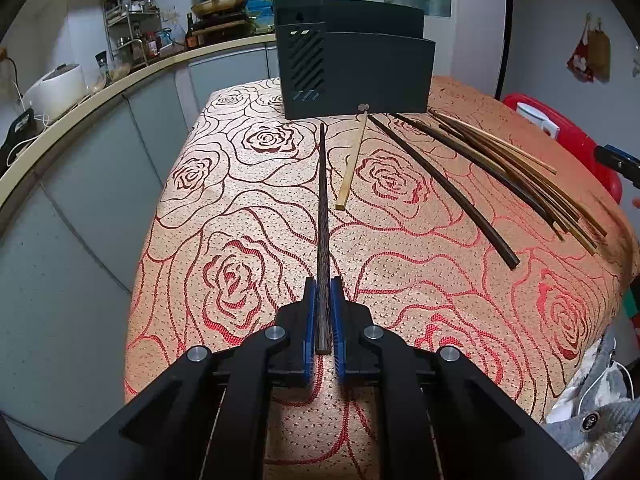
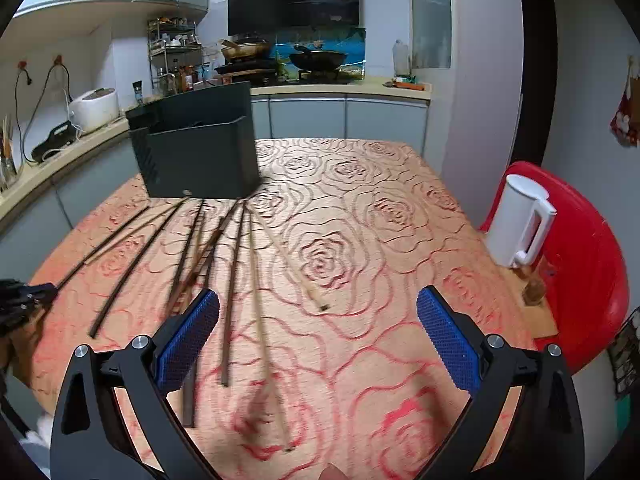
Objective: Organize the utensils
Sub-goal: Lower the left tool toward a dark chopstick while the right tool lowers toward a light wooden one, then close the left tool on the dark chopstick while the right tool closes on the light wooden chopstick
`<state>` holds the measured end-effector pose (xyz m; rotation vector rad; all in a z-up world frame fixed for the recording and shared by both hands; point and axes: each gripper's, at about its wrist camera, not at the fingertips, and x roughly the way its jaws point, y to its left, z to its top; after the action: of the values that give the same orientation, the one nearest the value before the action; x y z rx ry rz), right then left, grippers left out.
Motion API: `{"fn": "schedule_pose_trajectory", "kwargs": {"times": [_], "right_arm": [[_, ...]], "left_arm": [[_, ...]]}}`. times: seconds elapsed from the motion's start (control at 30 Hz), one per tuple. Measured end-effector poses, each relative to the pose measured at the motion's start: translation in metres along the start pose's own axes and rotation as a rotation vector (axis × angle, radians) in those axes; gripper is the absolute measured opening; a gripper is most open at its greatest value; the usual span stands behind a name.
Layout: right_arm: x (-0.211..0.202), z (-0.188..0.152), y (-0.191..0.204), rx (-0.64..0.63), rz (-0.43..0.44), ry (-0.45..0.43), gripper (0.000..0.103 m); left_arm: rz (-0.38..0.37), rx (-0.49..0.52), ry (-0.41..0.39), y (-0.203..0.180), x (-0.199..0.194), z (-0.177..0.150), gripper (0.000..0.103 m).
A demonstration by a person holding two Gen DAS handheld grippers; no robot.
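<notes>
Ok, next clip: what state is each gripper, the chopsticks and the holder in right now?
left gripper: shut on a dark chopstick, pointing toward the holder.
right gripper: open, holding nothing, above the loose chopsticks.
loose chopsticks: lying flat, fanned out on the tablecloth.
utensil holder: upright; contents not visible.

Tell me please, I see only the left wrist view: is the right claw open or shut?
Observer: The right claw is open, its blue pads wide apart and holding nothing.
Operator: What is under it?
Observer: Loose chopsticks lie on the rose tablecloth, fanned out from the dark holder; some run between its fingers.
Operator: Can you see my left claw from there?
Observer: Yes, the left claw is at the left edge of the right wrist view, with a dark chopstick reaching from it toward the holder.
</notes>
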<state>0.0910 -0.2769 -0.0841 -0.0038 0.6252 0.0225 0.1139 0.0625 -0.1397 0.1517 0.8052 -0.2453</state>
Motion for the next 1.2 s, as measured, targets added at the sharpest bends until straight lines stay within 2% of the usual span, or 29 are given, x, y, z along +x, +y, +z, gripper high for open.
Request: {"fn": "schedule_pose_trajectory", "kwargs": {"times": [0.1,0.27,0.5,0.6,0.73,0.83,1.0,1.2], "right_arm": [[0.009,-0.003,-0.007,-0.036,-0.011,0.014,0.091],[0.042,-0.008,-0.013,-0.078,0.023,0.111,0.063],[0.079,-0.002,-0.006,-0.136,0.063,0.201,0.043],[0.085,0.002,0.000,-0.146,0.095,0.226,0.036],[0.085,0.002,0.006,-0.163,0.125,0.231,0.019],[0.083,0.000,0.012,-0.183,0.127,0.226,0.011],[0.079,0.000,0.017,-0.191,0.098,0.215,0.008],[0.038,0.018,0.015,-0.159,0.127,0.109,0.008]], "left_arm": [[0.010,-0.023,-0.008,0.002,-0.004,0.002,0.007],[-0.007,-0.049,-0.031,0.004,-0.012,0.008,0.007],[-0.009,-0.055,-0.035,0.002,-0.014,0.010,0.007],[-0.007,-0.055,-0.036,0.002,-0.014,0.011,0.007],[-0.004,-0.051,-0.040,0.001,-0.015,0.012,0.007],[-0.001,-0.047,-0.049,0.000,-0.019,0.015,0.007],[0.018,-0.041,-0.068,-0.001,-0.029,0.021,0.007],[0.044,-0.039,-0.147,0.001,-0.060,0.036,0.007]]}}
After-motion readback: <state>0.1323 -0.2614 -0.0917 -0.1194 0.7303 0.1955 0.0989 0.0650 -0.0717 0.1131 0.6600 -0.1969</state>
